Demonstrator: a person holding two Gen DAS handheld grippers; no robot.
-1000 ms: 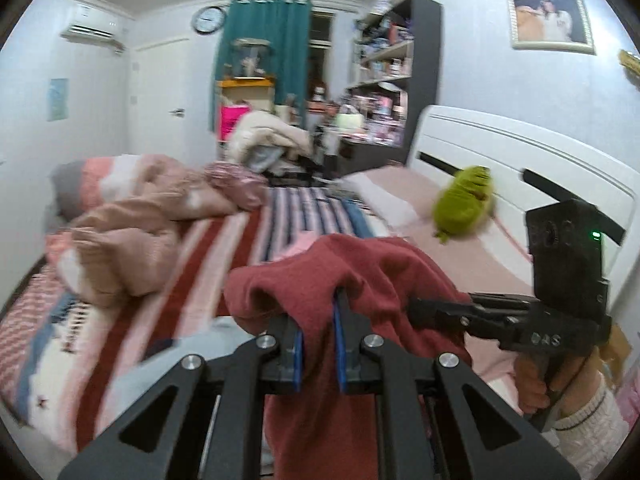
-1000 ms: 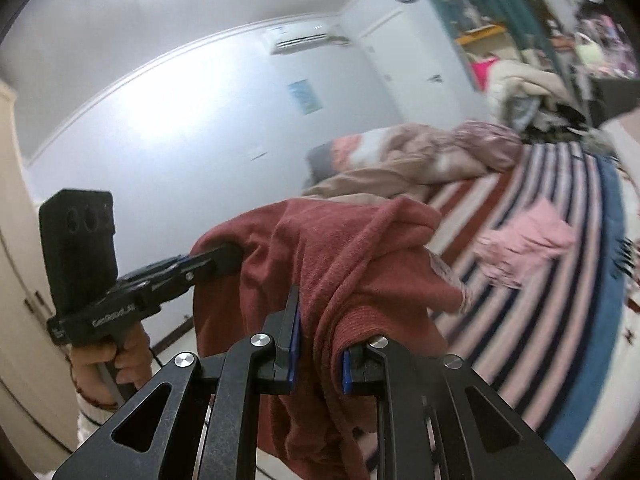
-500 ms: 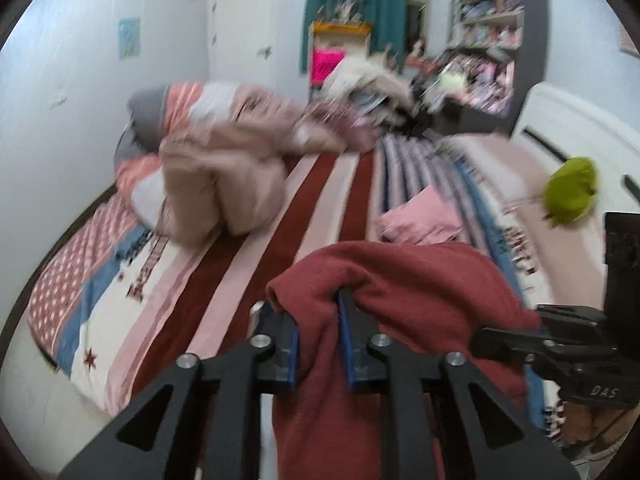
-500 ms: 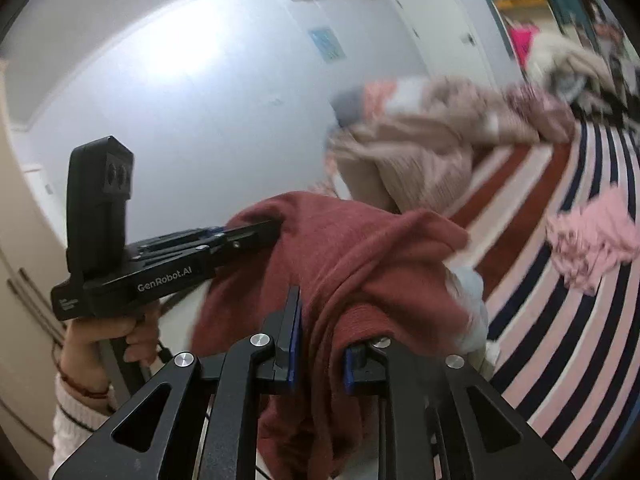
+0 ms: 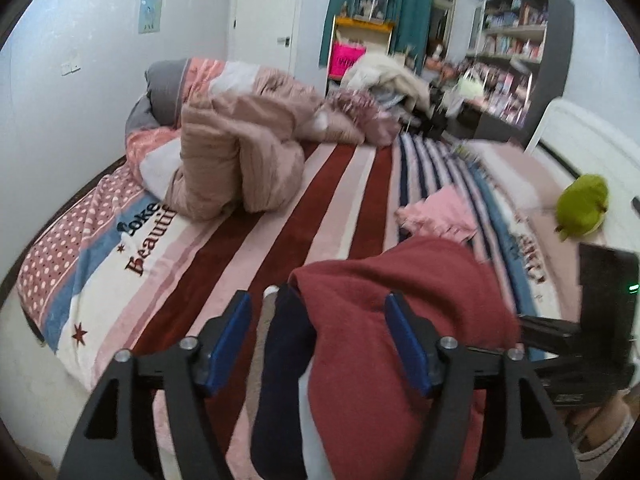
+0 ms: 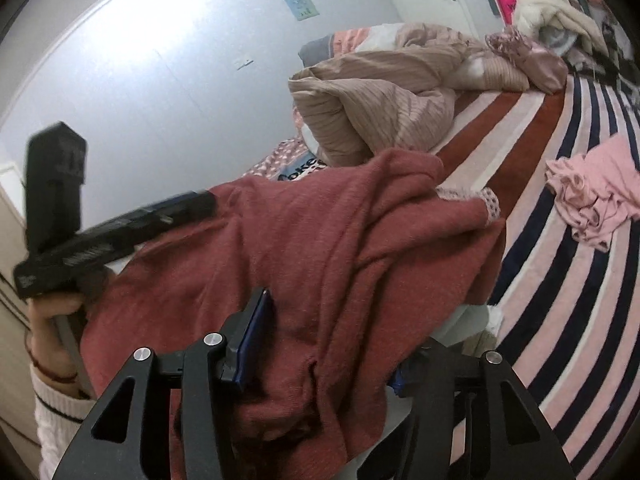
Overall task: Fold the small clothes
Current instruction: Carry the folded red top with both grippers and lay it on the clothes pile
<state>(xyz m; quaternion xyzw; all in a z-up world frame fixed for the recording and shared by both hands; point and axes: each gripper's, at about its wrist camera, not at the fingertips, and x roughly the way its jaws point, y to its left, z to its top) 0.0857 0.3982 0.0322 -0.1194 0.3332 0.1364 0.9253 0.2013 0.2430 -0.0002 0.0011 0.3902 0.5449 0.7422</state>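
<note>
A dark red knit garment point(image 5: 384, 320) lies between and over both grippers at the near edge of the bed. My left gripper point(image 5: 320, 340) is open, its blue pads spread wide, with the red cloth resting against the right finger. My right gripper point(image 6: 324, 344) is open too; the red garment point(image 6: 320, 248) drapes over it and hides its right finger. A dark navy piece point(image 5: 280, 360) with light blue cloth under it lies beneath the red garment. A crumpled pink garment point(image 5: 440, 216) lies further up the bed, also in the right wrist view point(image 6: 596, 200).
The striped bedspread point(image 5: 304, 216) covers the bed. A bunched beige-pink duvet point(image 5: 248, 152) sits at the far left. A green plush toy point(image 5: 584, 204) lies by the white headboard. Shelves, a door and a clothes pile stand beyond the bed. The wall is at left.
Both grippers have opened and let go of the red garment, which has dropped lower onto the bed edge. Both cameras have tilted down toward the bed.
</note>
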